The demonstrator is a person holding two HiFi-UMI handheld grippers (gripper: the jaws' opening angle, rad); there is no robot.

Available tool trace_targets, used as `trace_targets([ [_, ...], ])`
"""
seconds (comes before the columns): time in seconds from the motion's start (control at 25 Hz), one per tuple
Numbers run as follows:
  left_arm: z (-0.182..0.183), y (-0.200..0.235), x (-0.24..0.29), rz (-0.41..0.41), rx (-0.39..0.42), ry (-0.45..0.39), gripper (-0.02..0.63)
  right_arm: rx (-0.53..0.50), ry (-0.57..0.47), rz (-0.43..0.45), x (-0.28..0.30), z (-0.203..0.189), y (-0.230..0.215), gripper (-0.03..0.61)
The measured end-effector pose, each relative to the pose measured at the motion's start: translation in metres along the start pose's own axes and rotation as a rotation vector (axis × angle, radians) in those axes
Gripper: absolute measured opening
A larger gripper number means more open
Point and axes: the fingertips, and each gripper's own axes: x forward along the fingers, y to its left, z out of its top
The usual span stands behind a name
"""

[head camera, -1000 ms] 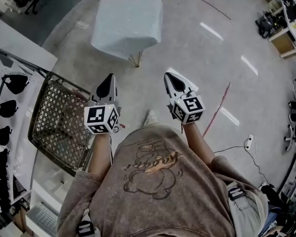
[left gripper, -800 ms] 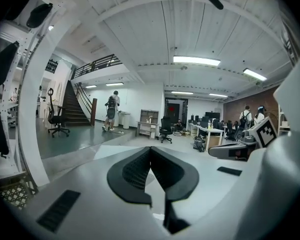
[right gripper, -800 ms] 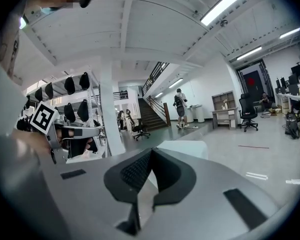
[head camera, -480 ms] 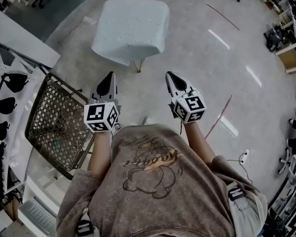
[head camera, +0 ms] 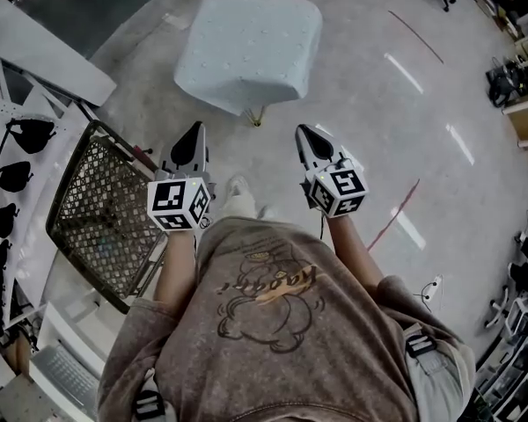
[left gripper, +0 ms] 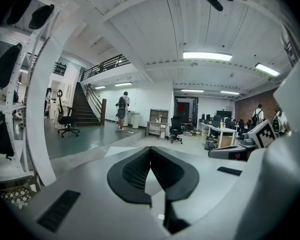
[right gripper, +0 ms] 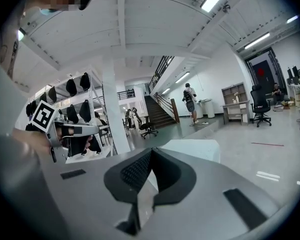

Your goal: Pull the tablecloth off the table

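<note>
Upper centre of the head view, the pale tablecloth [head camera: 251, 47] is draping right over the table [head camera: 255, 115], hiding all but one thin leg at its near edge; nothing is sitting on top. Lower, mid-frame, the left gripper [head camera: 194, 139] & right gripper [head camera: 306, 141] are pointing toward it, well apart from the cloth, each w/ jaws pressed together & nothing between them. A mesh cart [head camera: 106, 209] is standing at frame left, just beside the left arm.

Risks, as I'm judging them: jaws aren't parted yet, so they'd be nudging the cloth instead of pinching it. A shallow bite on the hem could be slipping out mid-pull. A one-sided tug could be dragging or tipping that thin-legged table. The left elbow could be clipping the cart.

Count: 1 tablecloth, 1 table (1 leg showing), 2 grippers, 1 cart.
</note>
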Motion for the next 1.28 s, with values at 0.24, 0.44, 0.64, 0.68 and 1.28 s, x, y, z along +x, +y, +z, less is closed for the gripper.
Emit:
trace_targets([
  [0.24,0.015,0.023,0.032,-0.030,0.022,-0.002,0.018,-0.001,-0.013,-0.008,0.035,0.018,-0.001,0.006],
  [0.44,0.031,0.043,0.058,-0.053,0.022,-0.019,0.018,-0.016,-0.031,-0.017,0.064,0.037,-0.003,0.007],
  [0.64,0.044,0.064,0.075,-0.072,-0.002,-0.043,0.018,-0.022,-0.029,-0.024,0.092,0.049,-0.006,0.006],
  [0.68,0.046,0.066,0.077,-0.081,0.002,-0.047,0.018,-0.020,-0.033,-0.026,0.097,0.052,-0.007,0.006],
  [1.28,0.060,0.068,0.113,-0.084,-0.030,-0.053,0.018,-0.044,-0.048,0.043,0.131,0.081,-0.023,0.006],
])
